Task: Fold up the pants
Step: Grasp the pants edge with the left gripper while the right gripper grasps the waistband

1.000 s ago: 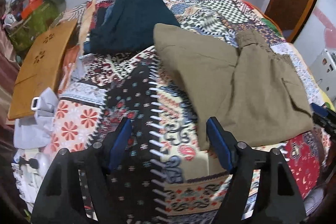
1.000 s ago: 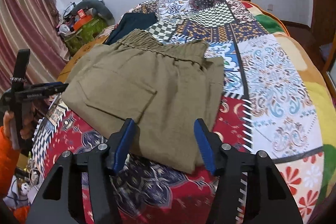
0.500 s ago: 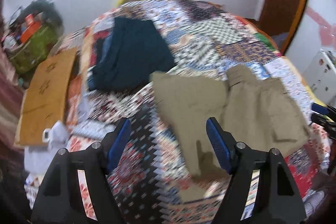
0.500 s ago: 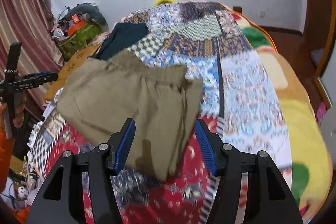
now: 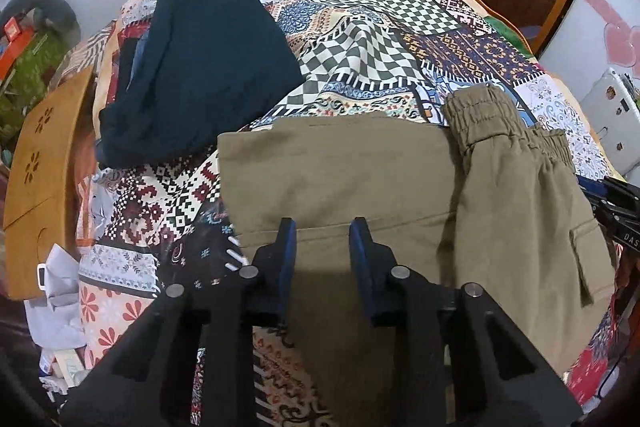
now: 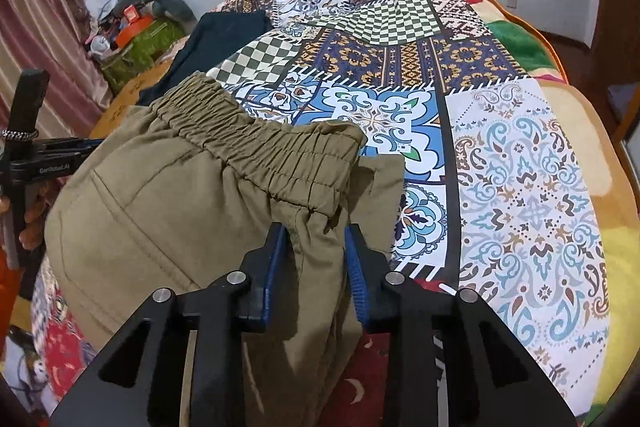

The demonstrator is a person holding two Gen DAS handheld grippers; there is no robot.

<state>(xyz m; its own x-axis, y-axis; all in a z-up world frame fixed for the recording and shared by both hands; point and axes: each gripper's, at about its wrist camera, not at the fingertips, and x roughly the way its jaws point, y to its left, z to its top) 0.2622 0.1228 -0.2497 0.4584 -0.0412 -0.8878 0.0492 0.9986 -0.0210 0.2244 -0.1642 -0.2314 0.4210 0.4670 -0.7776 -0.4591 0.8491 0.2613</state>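
Note:
Olive pants [image 5: 340,167] lie folded on a patchwork quilt [image 5: 380,27], their elastic waistband [image 5: 492,115] at the far right. My left gripper [image 5: 322,231] points down at the near fold on the leg side. Its jaws are closing, and cloth fills the gap between the blue pads. In the right wrist view the pants [image 6: 160,207] show the waistband [image 6: 260,147] across the middle. My right gripper [image 6: 316,239] is closing too, with a bunched ridge of cloth just below the waistband pinched between its pads.
A dark teal garment [image 5: 200,67] lies on the quilt beyond the pants, to the left. A wooden board [image 5: 44,167] leans at the bed's left side. A white device [image 5: 612,115] stands off to the right. Green clutter [image 6: 140,39] and a curtain [image 6: 40,27] are far left.
Both grippers moved forward and slightly down onto the pants. Their jaws went from wide apart to narrow, with cloth now between the pads. The waistband end has bunched up.

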